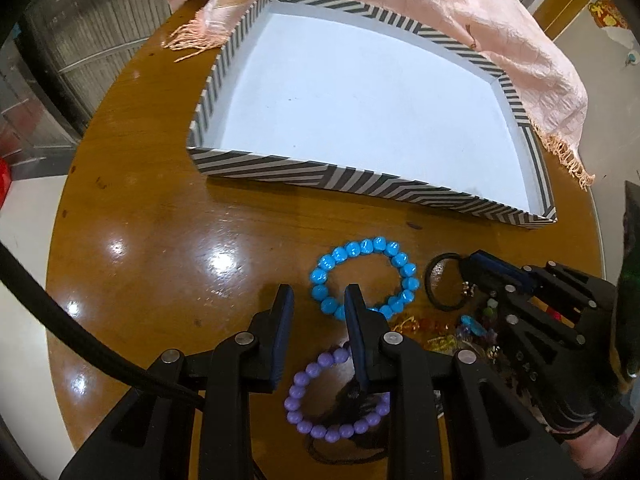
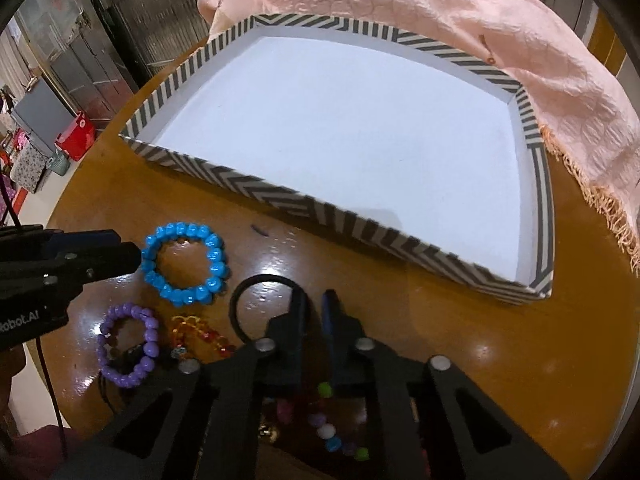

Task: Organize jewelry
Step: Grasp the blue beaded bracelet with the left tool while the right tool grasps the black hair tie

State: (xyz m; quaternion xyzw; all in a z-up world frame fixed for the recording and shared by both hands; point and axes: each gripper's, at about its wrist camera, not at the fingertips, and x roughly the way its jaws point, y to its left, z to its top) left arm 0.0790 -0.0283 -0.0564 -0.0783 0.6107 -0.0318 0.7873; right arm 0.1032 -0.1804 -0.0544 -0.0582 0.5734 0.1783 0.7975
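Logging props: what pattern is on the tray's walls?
Grey-and-white diagonal stripes on the tray; right wrist view.

In front of me is a round wooden counter point(image 1: 152, 208). On it lie a striped tray point(image 1: 320, 174), a pink scarf point(image 1: 500, 40), a blue bracelet point(image 1: 400, 260), a purple bracelet point(image 1: 298, 392) and a black hair tie point(image 2: 244, 292).

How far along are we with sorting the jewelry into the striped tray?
Nothing is placed yet: the striped tray holds no jewelry. The left tool is open beside the blue bracelet, gripping nothing. The right tool hangs at the black hair tie. The purple bracelet and mixed bead pieces remain on the table.
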